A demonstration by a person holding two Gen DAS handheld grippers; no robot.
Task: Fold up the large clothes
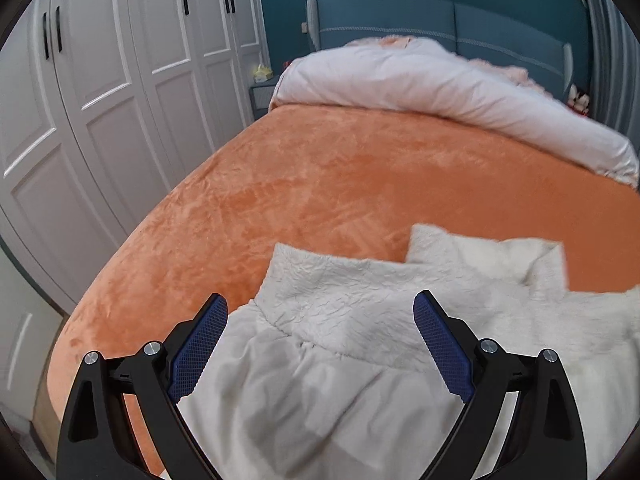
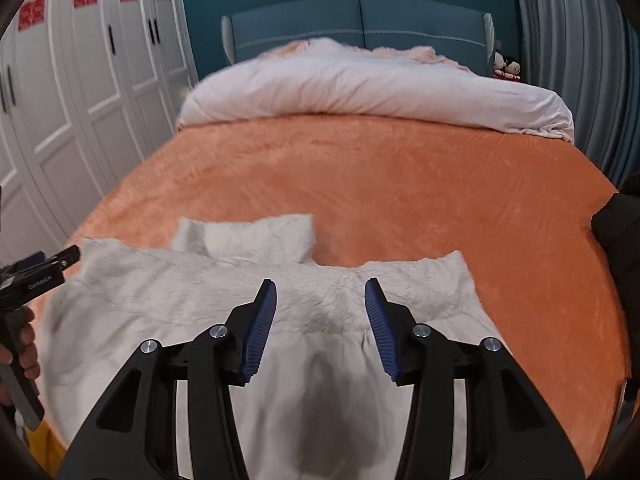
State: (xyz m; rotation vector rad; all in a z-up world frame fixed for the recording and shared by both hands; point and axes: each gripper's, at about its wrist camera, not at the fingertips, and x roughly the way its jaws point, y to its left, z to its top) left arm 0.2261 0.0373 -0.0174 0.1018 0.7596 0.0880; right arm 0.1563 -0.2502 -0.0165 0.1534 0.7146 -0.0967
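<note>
1. A white fleece garment [image 2: 256,292] lies spread flat on the near part of a bed, on an orange plush bedspread [image 2: 360,176]. Its high collar [image 2: 248,236] points toward the headboard, and its smooth lining side shows nearest the cameras.
2. The left gripper [image 1: 320,308] hangs above the garment's left shoulder area, its 2 blue-padded fingers [image 1: 200,344] spread wide with only cloth visible between them; whether the pads touch the fabric cannot be told.
3. The right gripper [image 2: 320,292] hangs over the garment's right half, fingers [image 2: 260,328] spread apart (a narrower gap than the left) and gripping nothing. Its dark shadow falls on the cloth just below.
4. In the right wrist view, the left gripper [image 2: 44,268] appears at the far left edge, held by a bare hand [image 2: 24,344].
5. A rolled pale pink duvet [image 2: 376,92] lies across the head of the bed, against a blue padded headboard [image 2: 360,20].
6. White panelled wardrobe doors [image 1: 100,92] with black handles and red paper cutouts line the left wall.
7. 2 small dolls [image 2: 506,66] sit beside the headboard on the right, near grey curtains [image 2: 568,60].
</note>
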